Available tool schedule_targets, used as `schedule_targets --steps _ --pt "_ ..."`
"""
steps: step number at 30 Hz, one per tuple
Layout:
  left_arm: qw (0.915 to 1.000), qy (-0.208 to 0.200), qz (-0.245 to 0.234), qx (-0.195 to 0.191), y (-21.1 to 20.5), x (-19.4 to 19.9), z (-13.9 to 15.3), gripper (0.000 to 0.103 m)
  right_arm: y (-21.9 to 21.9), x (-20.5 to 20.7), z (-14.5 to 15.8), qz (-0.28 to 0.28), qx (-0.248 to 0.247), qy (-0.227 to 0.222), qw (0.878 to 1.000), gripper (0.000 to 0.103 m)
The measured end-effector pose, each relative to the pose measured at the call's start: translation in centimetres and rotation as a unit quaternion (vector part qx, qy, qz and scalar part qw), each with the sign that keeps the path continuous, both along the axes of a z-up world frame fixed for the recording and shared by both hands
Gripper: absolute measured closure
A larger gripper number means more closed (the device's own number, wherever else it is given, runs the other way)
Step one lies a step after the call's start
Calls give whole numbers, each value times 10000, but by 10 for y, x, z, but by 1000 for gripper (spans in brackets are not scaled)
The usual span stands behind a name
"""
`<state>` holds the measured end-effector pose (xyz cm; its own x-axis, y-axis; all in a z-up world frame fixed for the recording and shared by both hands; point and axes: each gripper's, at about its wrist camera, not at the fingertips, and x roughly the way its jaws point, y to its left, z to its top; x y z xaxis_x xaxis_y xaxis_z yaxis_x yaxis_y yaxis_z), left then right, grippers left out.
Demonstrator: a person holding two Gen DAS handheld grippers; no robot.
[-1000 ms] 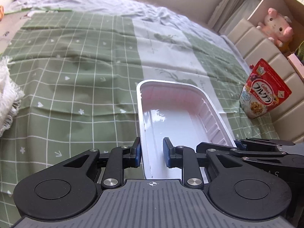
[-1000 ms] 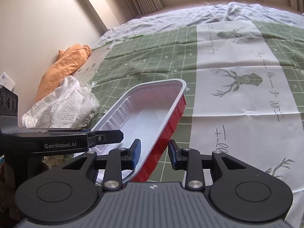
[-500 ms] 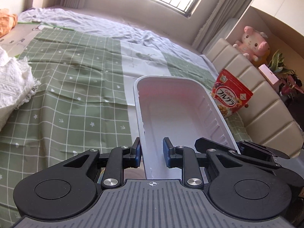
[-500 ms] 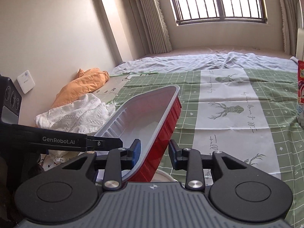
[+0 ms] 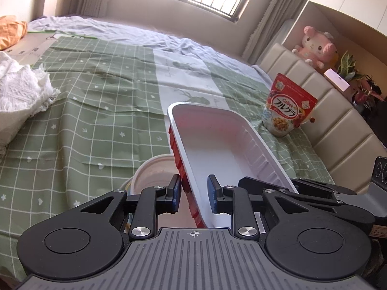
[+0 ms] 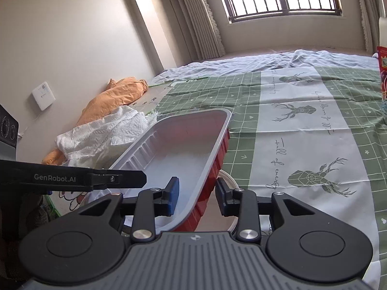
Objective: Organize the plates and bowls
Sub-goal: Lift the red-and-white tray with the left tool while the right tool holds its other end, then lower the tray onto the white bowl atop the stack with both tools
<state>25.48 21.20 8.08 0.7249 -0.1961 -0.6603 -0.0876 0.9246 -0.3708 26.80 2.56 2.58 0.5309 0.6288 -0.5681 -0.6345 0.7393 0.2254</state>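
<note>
A rectangular tray, white inside (image 5: 217, 140) and red outside (image 6: 183, 145), hangs above the bed between both grippers. My left gripper (image 5: 193, 194) is shut on the tray's left wall, one pad on the red outside, the other inside. My right gripper (image 6: 197, 197) is shut on the opposite wall, its left pad inside the tray. The other gripper's black finger (image 6: 72, 178) shows at the tray's far rim. Under the tray's near end sits a round white bowl (image 5: 154, 171), mostly hidden; only its rim (image 6: 228, 178) shows in the right wrist view.
A green checked cloth (image 5: 96, 96) covers the bed. A red cereal bag (image 5: 287, 111) stands by the padded headboard (image 5: 338, 125), with a pink plush (image 5: 314, 46) on a ledge above. A white knitted cloth (image 6: 101, 135) and an orange cloth (image 6: 113, 99) lie along the wall side.
Both grippers have carried the tray back across the bed and slightly up. The window has come into view, and the white bowl now shows beneath the tray's near end.
</note>
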Motion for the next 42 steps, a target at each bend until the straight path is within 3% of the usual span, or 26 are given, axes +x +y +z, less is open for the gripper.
schedule_targets --steps 6,18,25,30,42 --pt "9999 151 11 36 7 -1 -24 78 5 -1 -21 141 -73 183 9997 69" --pt "9971 672 34 -359 26 13 -75 78 19 16 -61 133 -419 605 9972 69" --pt "9960 643 -48 -613 35 19 -71 78 16 24 -64 194 -311 724 9967 68" --pt "9964 554 -16 -645 41 30 -63 79 16 35 -55 98 -238 673 9974 59" --pt "9941 639 76 -877 50 47 -64 79 17 58 -42 -136 39 853 9963 60"
